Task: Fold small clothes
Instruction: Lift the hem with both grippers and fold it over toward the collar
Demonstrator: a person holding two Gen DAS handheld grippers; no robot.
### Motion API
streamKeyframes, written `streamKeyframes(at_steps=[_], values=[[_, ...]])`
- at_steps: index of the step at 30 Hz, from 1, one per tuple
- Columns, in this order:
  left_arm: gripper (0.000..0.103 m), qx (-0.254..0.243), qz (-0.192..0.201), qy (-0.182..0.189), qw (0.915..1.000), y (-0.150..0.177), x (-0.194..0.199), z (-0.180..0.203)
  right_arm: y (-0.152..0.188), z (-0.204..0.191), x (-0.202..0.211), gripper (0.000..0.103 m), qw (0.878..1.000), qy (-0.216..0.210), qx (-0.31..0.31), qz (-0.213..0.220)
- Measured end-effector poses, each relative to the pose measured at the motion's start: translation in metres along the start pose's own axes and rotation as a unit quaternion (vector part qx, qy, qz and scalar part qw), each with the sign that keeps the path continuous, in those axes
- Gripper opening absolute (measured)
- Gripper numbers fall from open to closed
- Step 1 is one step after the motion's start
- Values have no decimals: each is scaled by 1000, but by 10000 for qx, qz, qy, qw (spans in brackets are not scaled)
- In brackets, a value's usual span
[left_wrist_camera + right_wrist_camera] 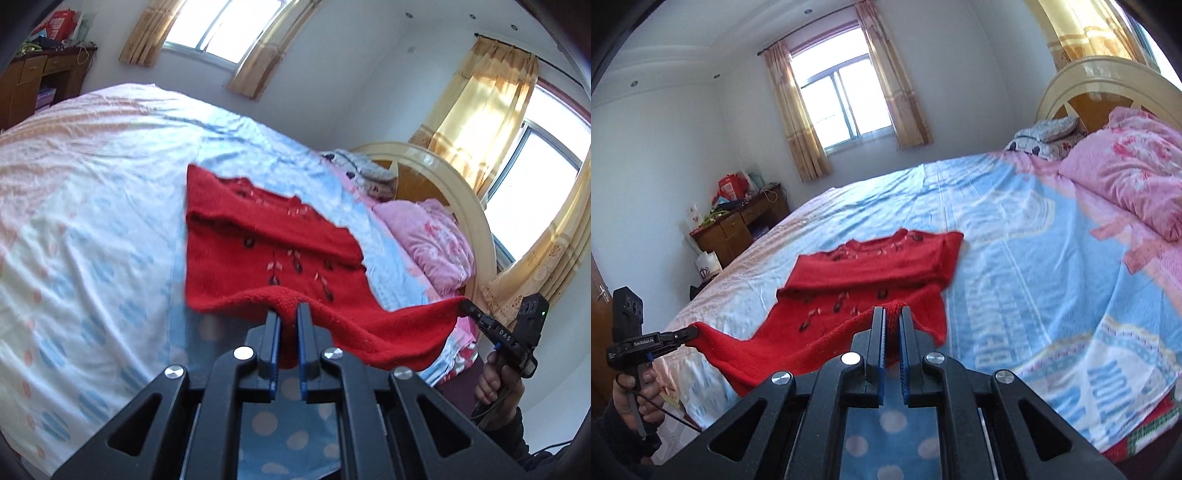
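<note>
Two grippers, both pinched on the hem of the red knit sweater point(266, 240): left gripper point(286, 314) at one hem corner, right gripper point(892, 314) at the other. Hem is raised off the bed sheet point(92, 184); collar end lies flat on it. Risks: thin knit bite could slip if the hem is pulled taut; uneven travel would skew the fold. Open sheet beyond the collar, pink quilt point(1126, 173) well apart, near bed edge just below the hem.
</note>
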State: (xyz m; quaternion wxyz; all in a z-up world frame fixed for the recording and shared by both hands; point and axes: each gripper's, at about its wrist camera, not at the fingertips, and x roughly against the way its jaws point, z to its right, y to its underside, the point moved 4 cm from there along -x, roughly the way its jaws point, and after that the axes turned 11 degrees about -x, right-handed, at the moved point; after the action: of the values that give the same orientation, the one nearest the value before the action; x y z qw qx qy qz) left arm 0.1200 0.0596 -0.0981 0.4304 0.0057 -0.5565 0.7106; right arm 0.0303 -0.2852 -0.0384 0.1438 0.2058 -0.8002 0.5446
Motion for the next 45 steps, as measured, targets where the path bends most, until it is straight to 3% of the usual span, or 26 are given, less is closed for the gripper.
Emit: streamKeyframes(at_steps=[9, 16, 29, 38, 45], values=[[8, -6, 384, 35, 9993, -33, -7, -5, -29, -11, -9, 5, 9996, -83, 12, 273], [8, 49, 647, -154, 9978, -63, -22, -20, -53, -17, -31, 5, 9990, -73, 97, 434], [8, -24, 761, -346, 9965, -138, -87, -48, -125, -7, -118, 5, 9990, 190, 117, 387], [8, 144, 583, -699, 9957, -161, -141, -81, -157, 1, -195, 5, 9985, 500, 116, 208], [8, 192, 204, -998, 9946, -164, -188, -108, -158, 25, -267, 5, 9961, 832, -28, -294]])
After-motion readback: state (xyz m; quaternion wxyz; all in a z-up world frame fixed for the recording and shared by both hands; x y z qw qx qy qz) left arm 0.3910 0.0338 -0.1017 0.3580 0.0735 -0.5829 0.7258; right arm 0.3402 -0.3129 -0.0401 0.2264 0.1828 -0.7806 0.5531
